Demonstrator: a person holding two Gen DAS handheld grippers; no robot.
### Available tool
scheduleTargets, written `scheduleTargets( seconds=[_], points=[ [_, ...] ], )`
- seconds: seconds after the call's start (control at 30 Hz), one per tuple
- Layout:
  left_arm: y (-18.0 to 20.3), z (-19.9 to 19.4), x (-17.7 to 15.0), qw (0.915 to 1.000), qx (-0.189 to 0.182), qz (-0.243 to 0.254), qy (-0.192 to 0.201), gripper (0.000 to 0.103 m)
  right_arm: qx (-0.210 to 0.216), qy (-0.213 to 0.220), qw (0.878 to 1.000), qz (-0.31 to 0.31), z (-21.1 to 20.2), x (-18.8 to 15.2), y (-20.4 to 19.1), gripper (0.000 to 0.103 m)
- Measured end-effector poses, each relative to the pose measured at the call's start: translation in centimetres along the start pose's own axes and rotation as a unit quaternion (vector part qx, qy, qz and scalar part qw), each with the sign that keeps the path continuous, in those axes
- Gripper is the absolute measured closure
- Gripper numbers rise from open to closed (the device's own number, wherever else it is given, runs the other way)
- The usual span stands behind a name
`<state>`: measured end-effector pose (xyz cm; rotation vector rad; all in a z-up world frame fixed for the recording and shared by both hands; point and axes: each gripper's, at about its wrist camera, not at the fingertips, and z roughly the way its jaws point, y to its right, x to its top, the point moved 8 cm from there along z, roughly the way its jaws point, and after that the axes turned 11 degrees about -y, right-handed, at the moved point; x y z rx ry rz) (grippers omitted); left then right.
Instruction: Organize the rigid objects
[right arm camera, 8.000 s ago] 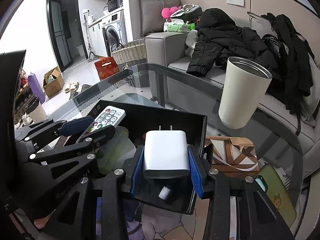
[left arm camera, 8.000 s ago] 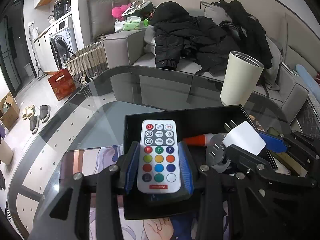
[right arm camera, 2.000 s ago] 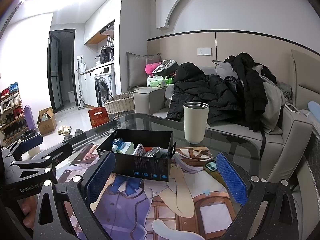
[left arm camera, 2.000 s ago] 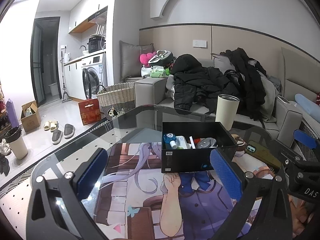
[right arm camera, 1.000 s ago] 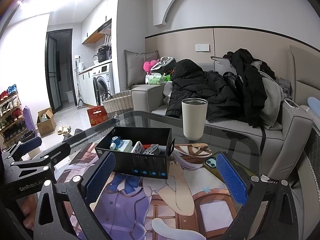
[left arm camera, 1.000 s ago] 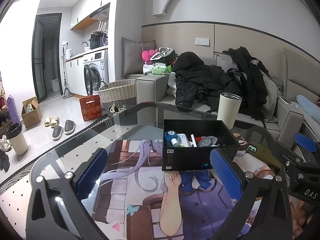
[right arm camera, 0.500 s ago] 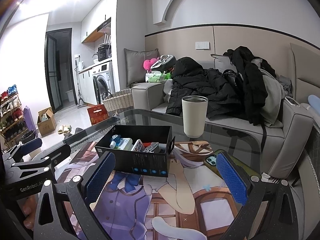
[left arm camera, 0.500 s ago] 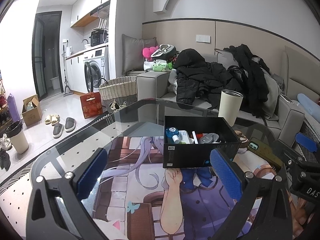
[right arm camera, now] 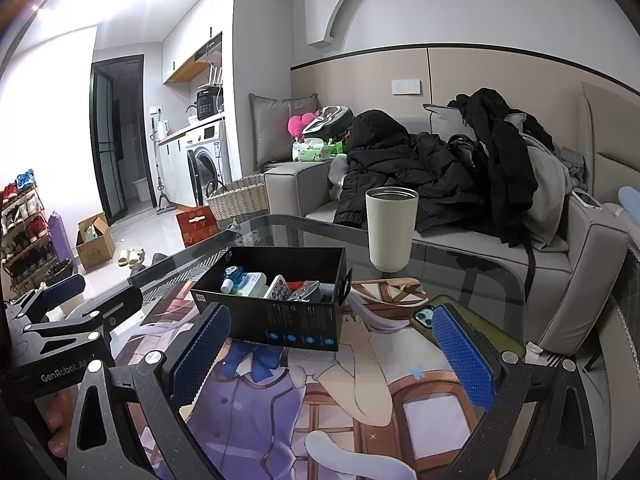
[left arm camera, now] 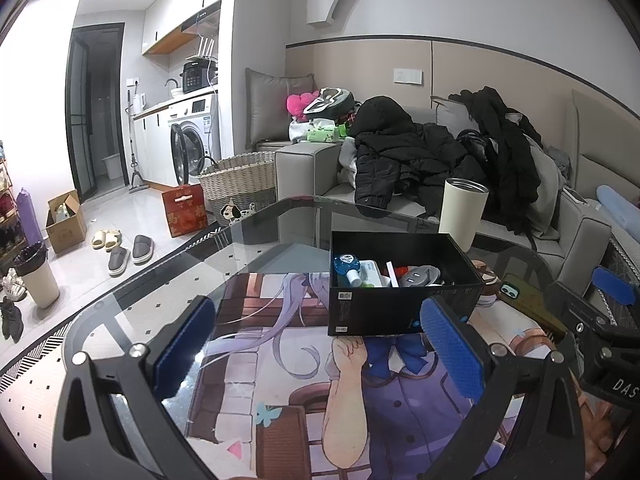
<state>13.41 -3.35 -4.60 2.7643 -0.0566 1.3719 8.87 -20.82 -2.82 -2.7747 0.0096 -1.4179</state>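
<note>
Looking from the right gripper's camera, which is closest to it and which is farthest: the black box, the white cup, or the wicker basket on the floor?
1. Black box: nearest, on the table just ahead of the right gripper, a bit left.
2. White cup: next, standing behind the box, toward the table's far edge.
3. Wicker basket: farthest, on the floor beyond the table, beside the sofa.

Ahead of the tools, the counter point(left arm camera: 168, 280) carries one black box point(right arm camera: 280, 322), one cream tumbler point(right arm camera: 391, 228), one phone point(right arm camera: 460, 326) and one printed mat point(right arm camera: 360, 400). Inside the box: one remote point(right arm camera: 279, 287), one blue-capped bottle point(left arm camera: 347, 265) and a few items too crowded to count.
</note>
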Motion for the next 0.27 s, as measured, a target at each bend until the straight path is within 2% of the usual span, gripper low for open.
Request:
scheduleTargets(
  seconds=[0.27],
  points=[
    [-0.03, -0.12, -0.05, 1.0000, 0.003, 0.002, 0.000, 0.000, 0.003, -0.004, 1.000, 0.001, 0.03, 0.11, 0.01, 0.000]
  ],
)
